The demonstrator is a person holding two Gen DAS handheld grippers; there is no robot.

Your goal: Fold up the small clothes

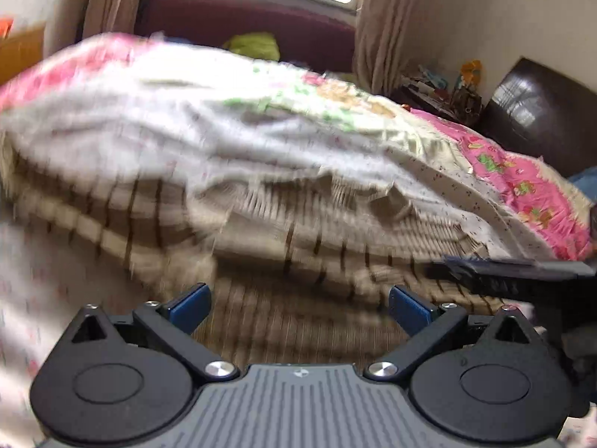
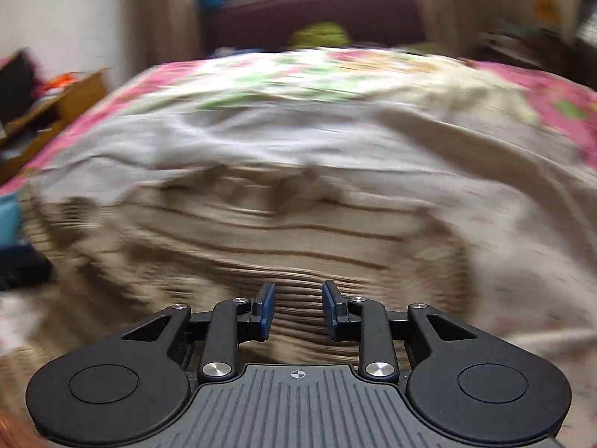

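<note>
Bed: the big bed with its pink-bordered floral cover and a pale speckled sheet filled both views, everything smeared by motion blur.

Garment: the small beige knitted garment with thin dark stripes lay on the pale sheet, directly ahead of both grippers; in the left wrist view it sat bunched, with the pale sheet lapping over its far edge.

Fold state: no clean edge or squared shape showed, and the blur hid which part was sleeve, hem or collar.

Progress: by my reading, early going; the garment looked unfolded and nobody had hold of it, so spreading it flat and every fold were left to do.

Left gripper: the black left gripper with blue pads stood spread wide, nothing between the pads, low over the near edge of the striped knit.

Right gripper: the matching right gripper had its jaws narrow but parted, with striped fabric visible through the gap; it looked to be clamping nothing, though whether the pads brushed the cloth could not be told.

Dark shape: a black bar reached in from the right edge of the left wrist view, probably the other tool, too blurred to confirm.
</note>
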